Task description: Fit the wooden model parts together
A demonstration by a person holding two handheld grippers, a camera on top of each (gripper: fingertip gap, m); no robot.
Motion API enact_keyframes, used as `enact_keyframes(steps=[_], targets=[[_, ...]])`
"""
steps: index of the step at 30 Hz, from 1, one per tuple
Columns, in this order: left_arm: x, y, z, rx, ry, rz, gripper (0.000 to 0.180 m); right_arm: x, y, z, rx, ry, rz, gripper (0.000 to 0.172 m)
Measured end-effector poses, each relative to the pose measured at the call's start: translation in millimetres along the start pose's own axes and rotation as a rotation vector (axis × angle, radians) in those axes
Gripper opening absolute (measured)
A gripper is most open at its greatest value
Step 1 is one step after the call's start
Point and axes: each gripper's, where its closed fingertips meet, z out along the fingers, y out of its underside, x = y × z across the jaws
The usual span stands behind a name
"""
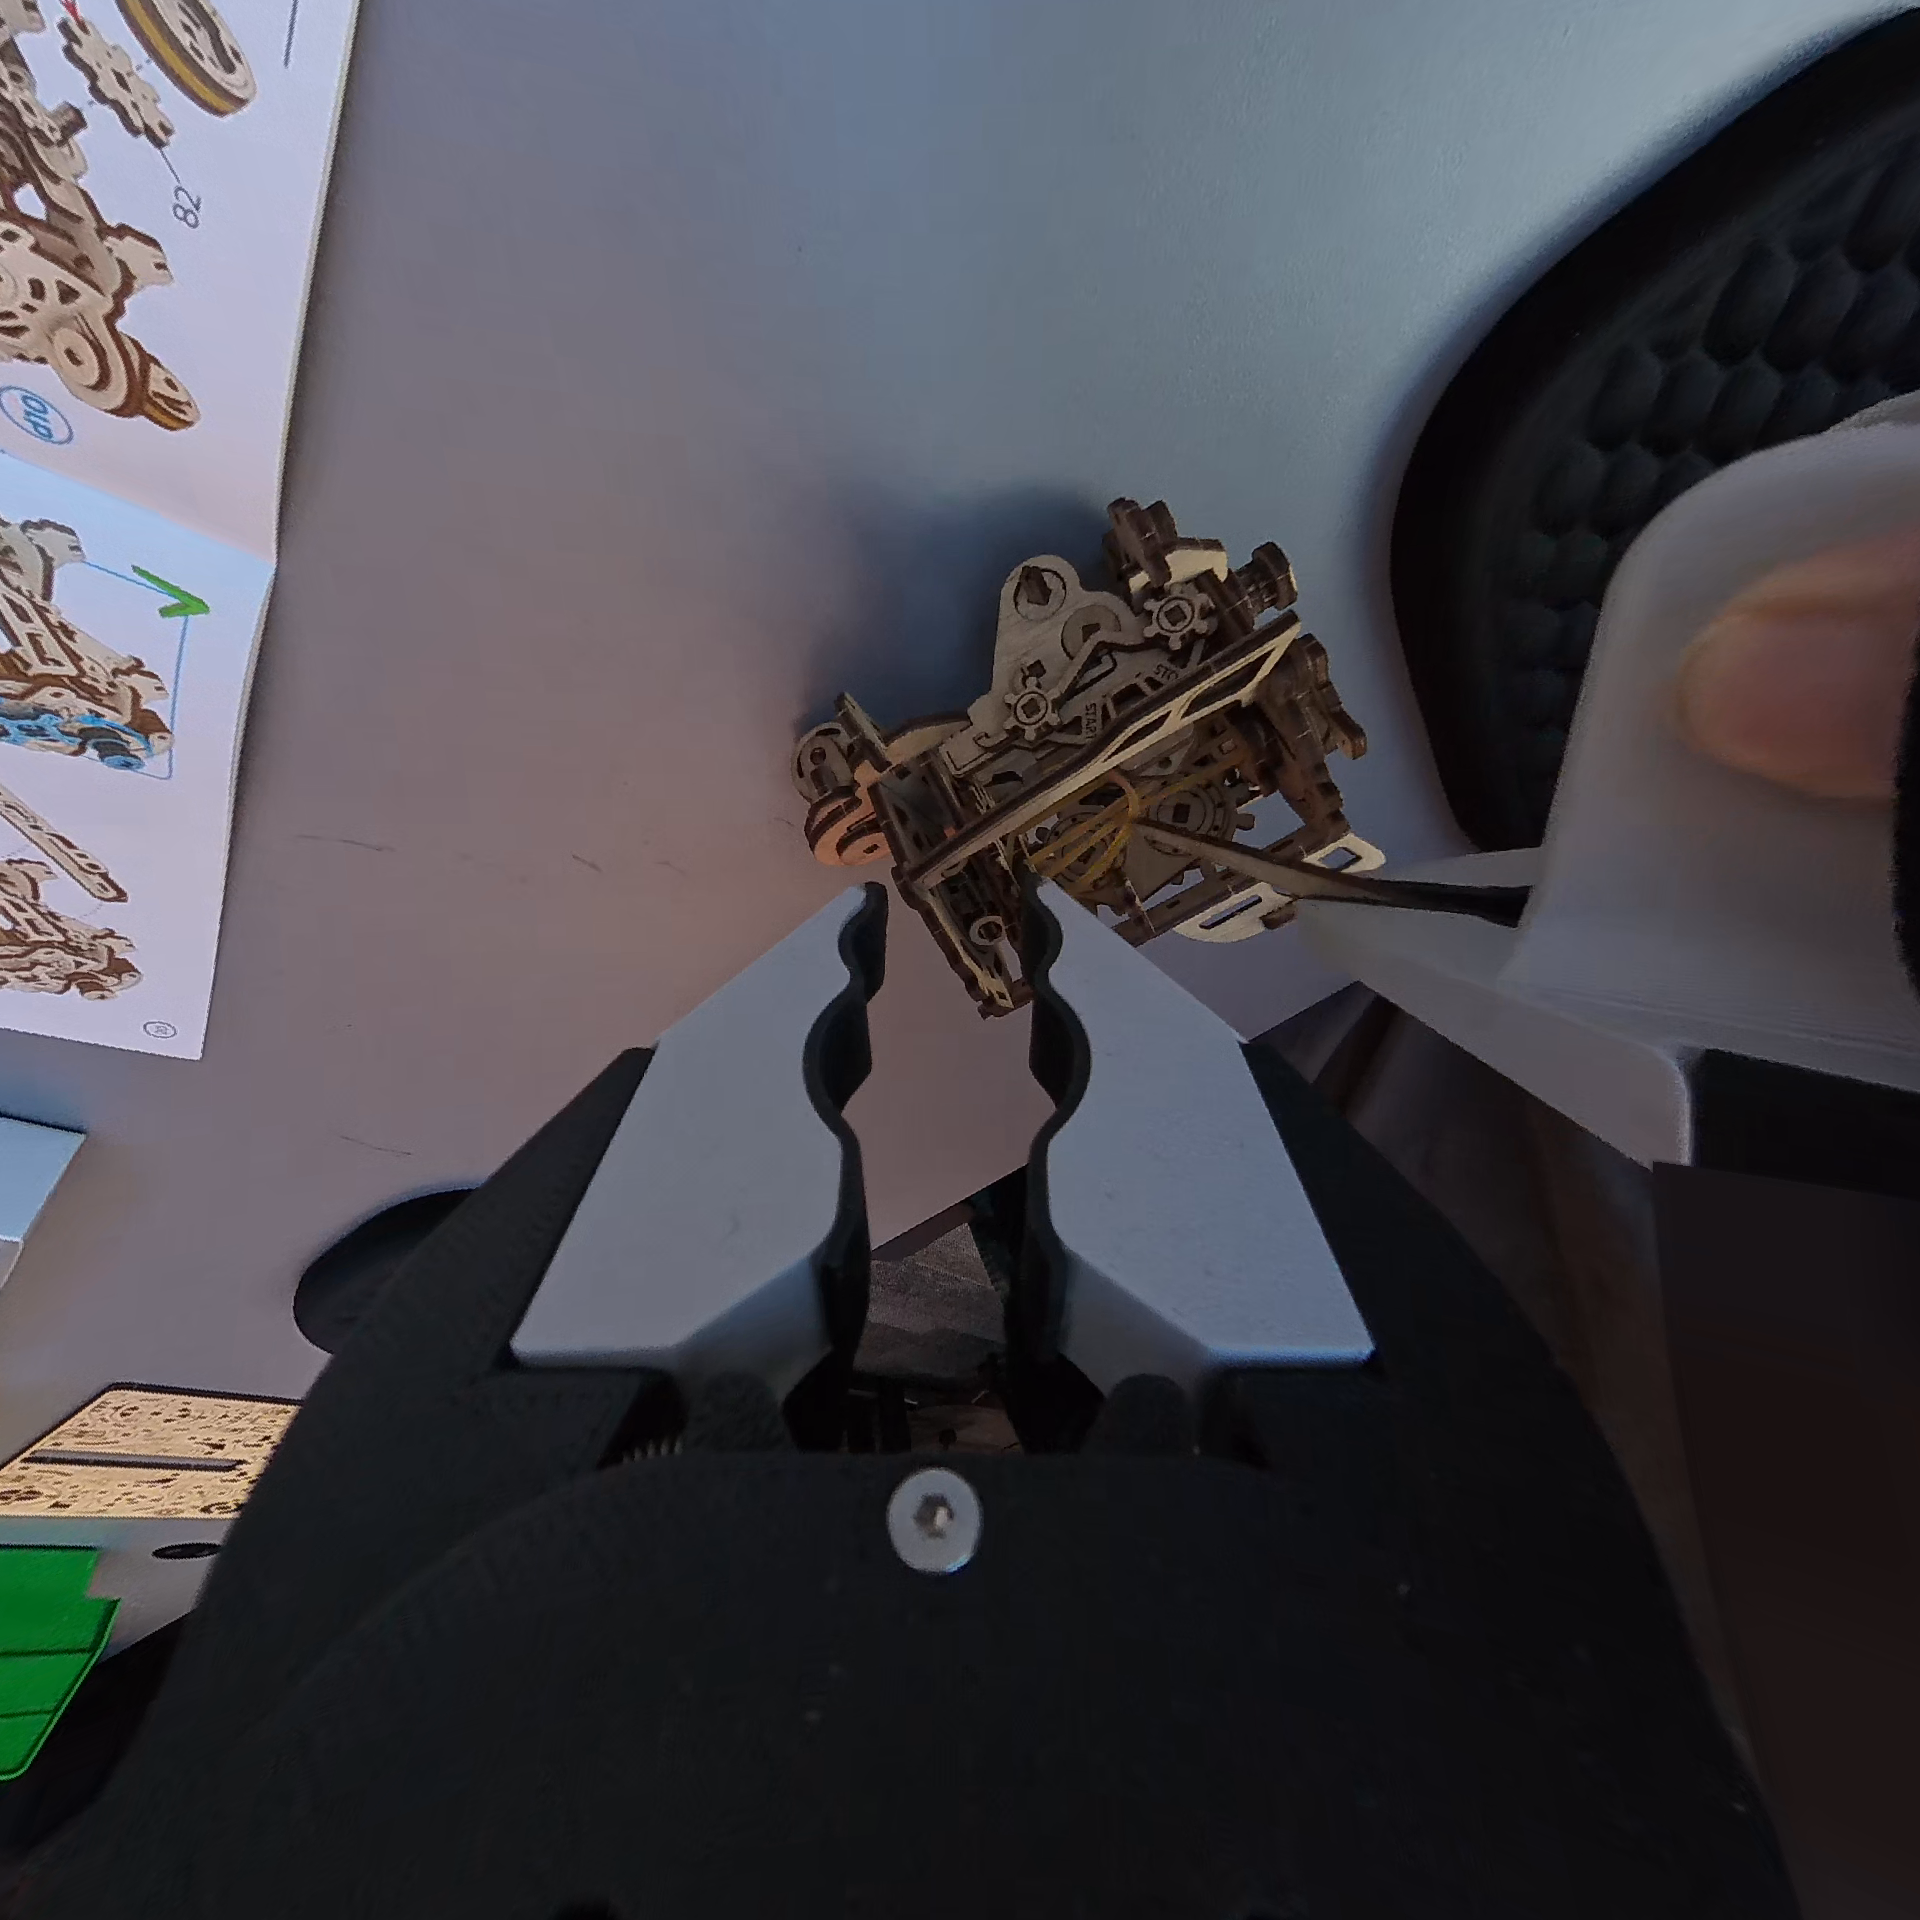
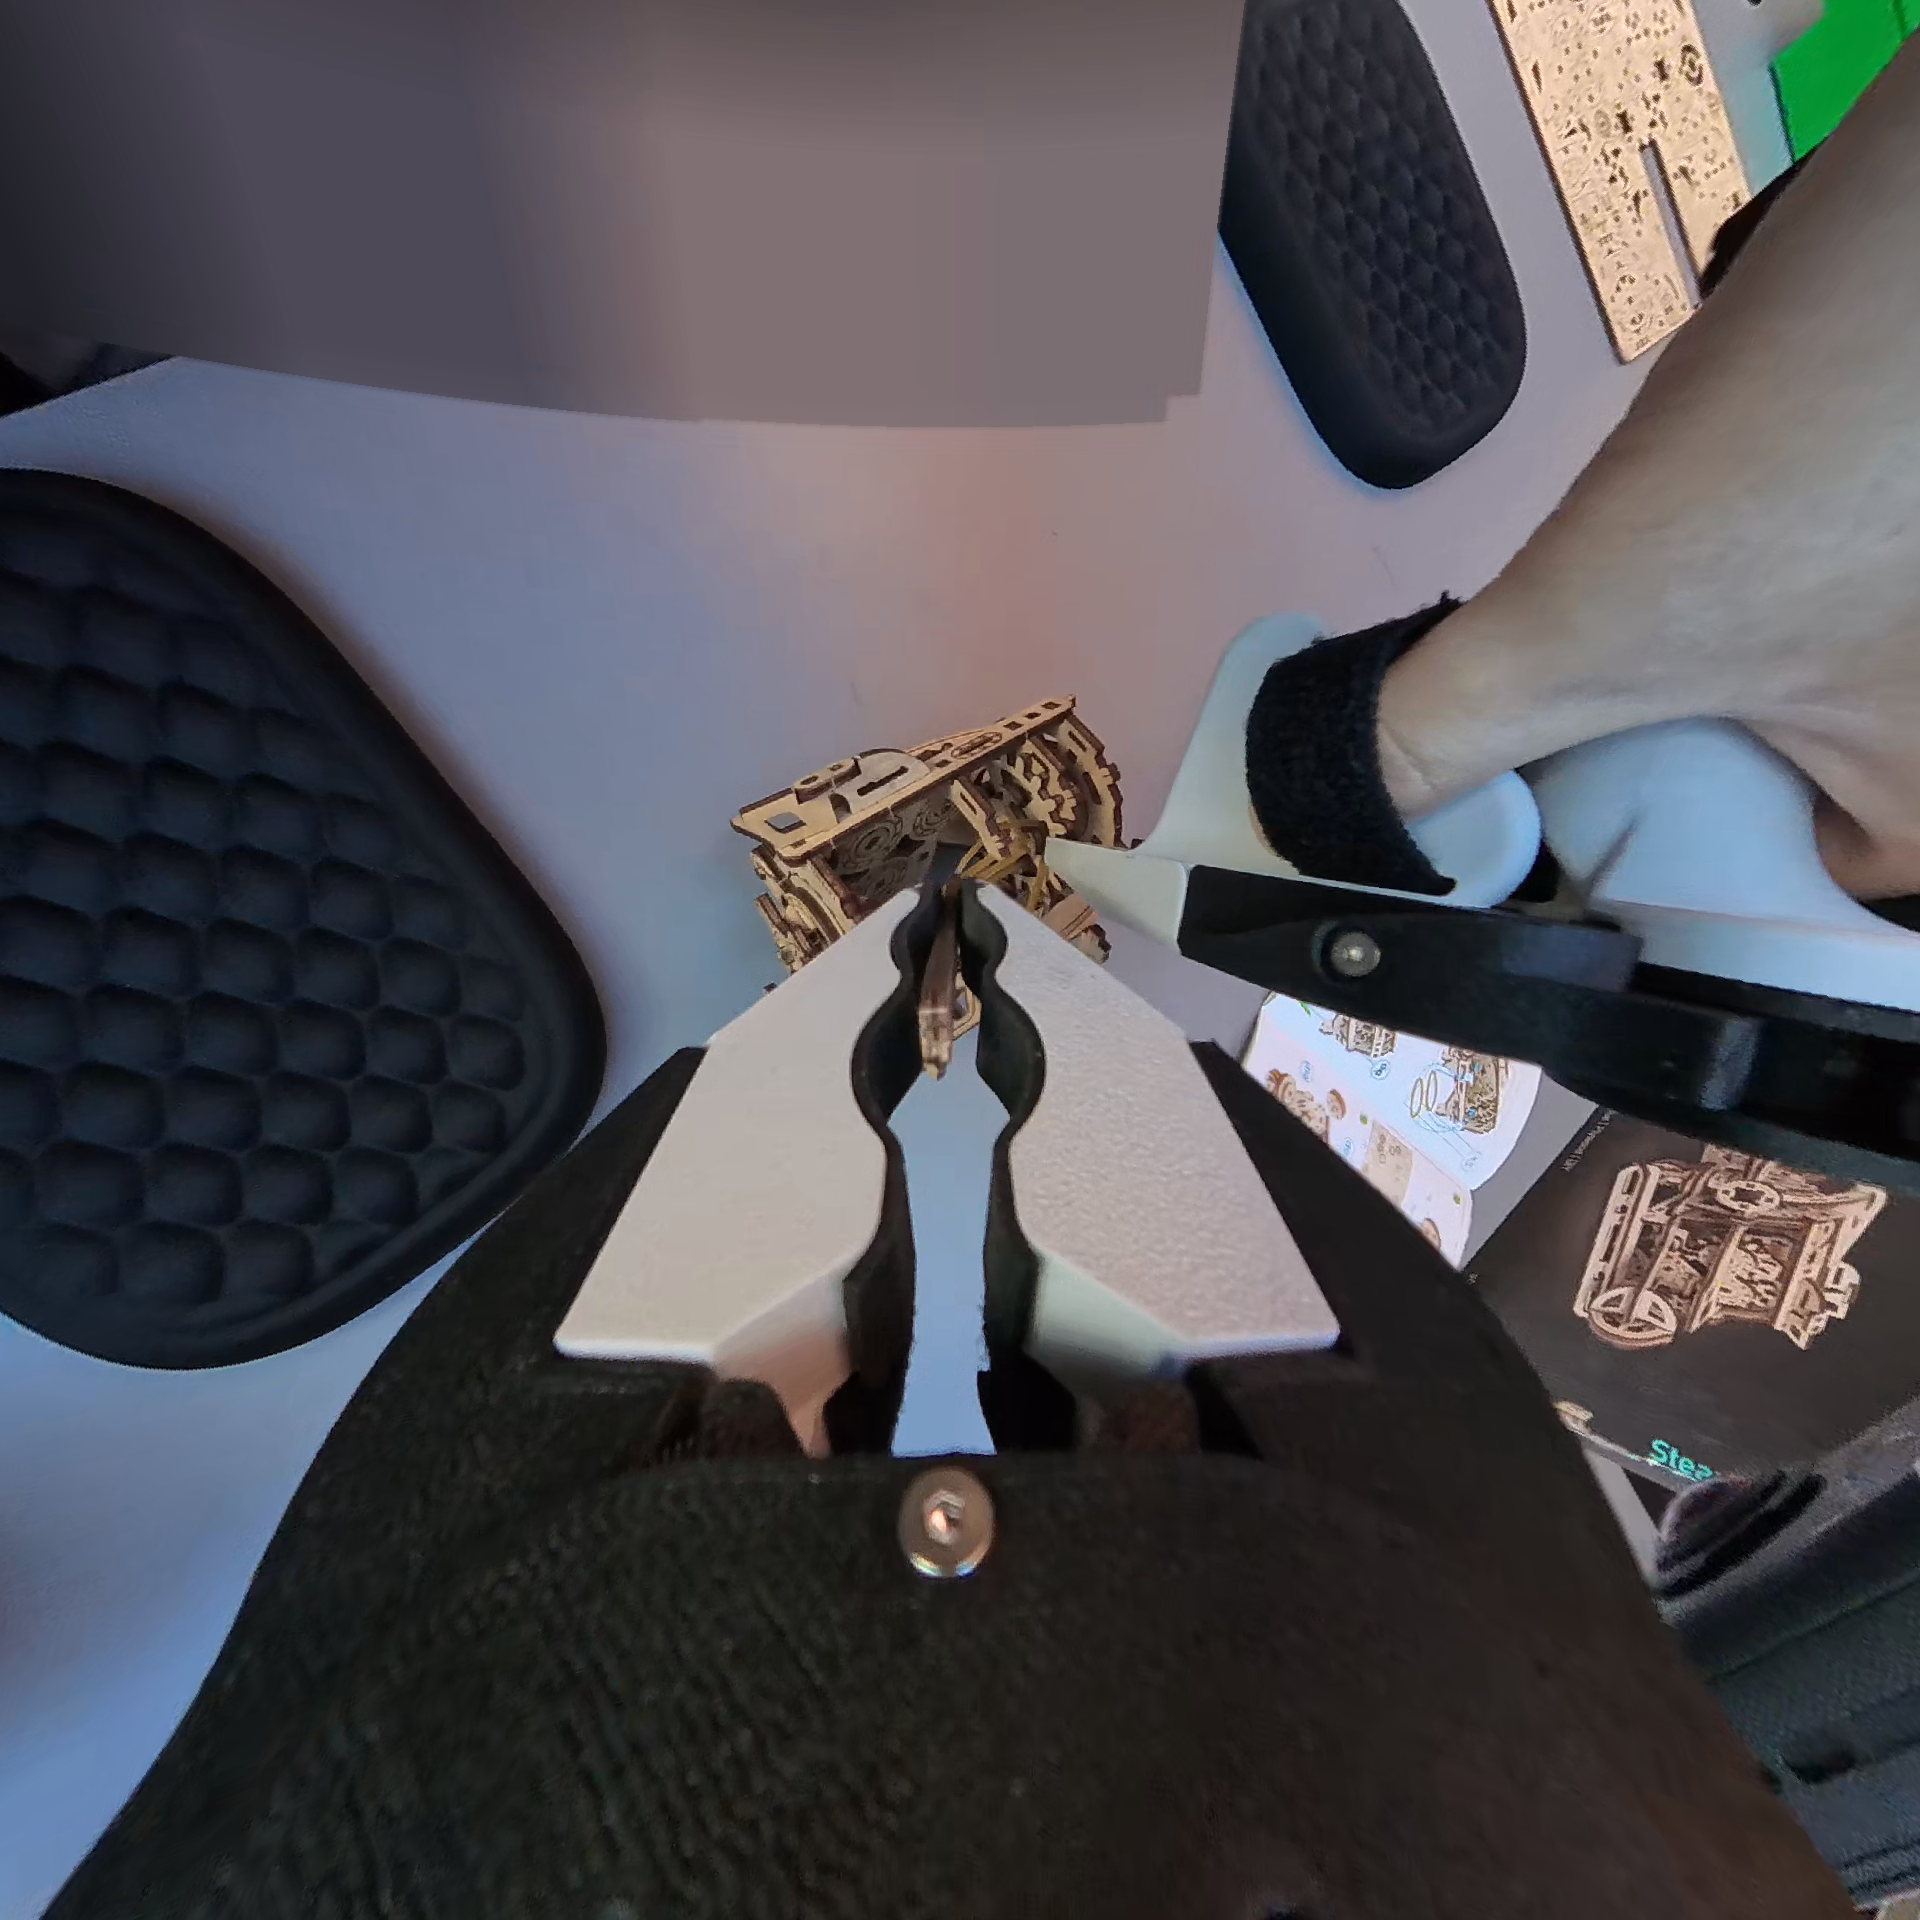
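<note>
the half-built light plywood model [image 1: 1081, 769], a cage of laser-cut plates, gears and a yellow rubber band, sits tilted near the middle of the pale grey bench [image 1: 623, 520], apparently raised on one edge rather than lying flat. the left claw [image 1: 956, 904] stands partly open around a protruding frame plate of the model: the right-hand pad [image 1: 1044, 935] lies against that plate while the other pad is clear of it, so this reads as a steadying prop, not a pinch. the right claw [image 2: 948, 894] is nearly closed and pinches a thin, flat brown wooden sliver [image 2: 938, 997] edge-on between both pads, its tip reaching into the model's gear cage beside the rubber band. held that way, the slim part can probably slide between the plates while the other claw keeps the model from skidding.

a black honeycomb-textured rubber mat [image 2: 239, 914] lies beside the work, a second one farther off. printed matter is present: a white instruction booklet with assembly drawings [image 1: 114, 416], a dark box showing the finished model [image 2: 1704, 1268], and small engraved lettering on the model's top plate. an uncut plywood parts sheet [image 2: 1610, 156] lies at the bench's far edge.
</note>
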Motion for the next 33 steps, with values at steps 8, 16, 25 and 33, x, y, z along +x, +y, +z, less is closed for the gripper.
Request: enact_keyframes(steps=[8,16,25,33], targets=[[0.2,0.0,0.3,0.005,0.004,0.0,0.023,-0.7,2.0,0.1,-0.004,-0.015,0.024,0.001],[0.4,-0.4,0.6,0.004,0.005,0.001,0.023,3.2,5.2,-1.2,0.002,-0.006,0.054,0.001],[0.3,-0.2,0.6,0.007,0.008,-0.001,0.023,2.9,2.2,-1.7,0.024,-0.012,0.054,0.001],[0.2,-0.4,0.8,0.006,0.008,0.002,0.023,-2.2,0.3,-1.9,0.029,-0.035,0.043,0.001]])
